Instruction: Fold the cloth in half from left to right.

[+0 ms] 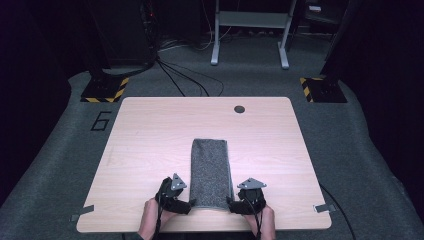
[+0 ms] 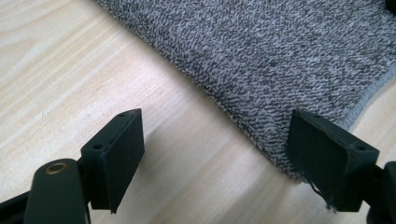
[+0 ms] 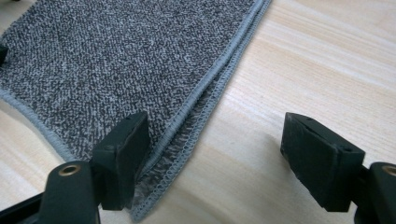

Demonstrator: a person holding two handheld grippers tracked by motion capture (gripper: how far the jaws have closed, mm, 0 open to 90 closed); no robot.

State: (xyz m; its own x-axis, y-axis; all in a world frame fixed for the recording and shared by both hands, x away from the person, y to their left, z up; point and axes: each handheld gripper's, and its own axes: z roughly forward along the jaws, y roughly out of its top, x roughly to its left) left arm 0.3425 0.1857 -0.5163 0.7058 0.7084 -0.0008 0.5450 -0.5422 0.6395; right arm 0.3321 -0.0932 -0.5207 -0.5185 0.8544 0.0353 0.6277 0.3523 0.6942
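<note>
A grey knitted towel (image 1: 210, 170), folded into a long strip, lies on the wooden table (image 1: 150, 130) with its short end near the front edge. My left gripper (image 1: 188, 205) sits at the towel's near left corner, held by a hand. In the left gripper view the left gripper (image 2: 217, 121) is open, its right jaw over the towel (image 2: 280, 46) corner and its left jaw over bare wood. My right gripper (image 1: 231, 206) is at the near right corner. In the right gripper view the right gripper (image 3: 218, 120) is open, straddling the stitched double edge of the towel (image 3: 116, 56).
A round cable hole (image 1: 239, 109) sits near the table's far edge. Beyond the table, cables (image 1: 180, 75) run over grey carpet, and a white frame (image 1: 250, 30) and two black-and-yellow bases (image 1: 105, 90) stand there. Bare wood lies to both sides of the towel.
</note>
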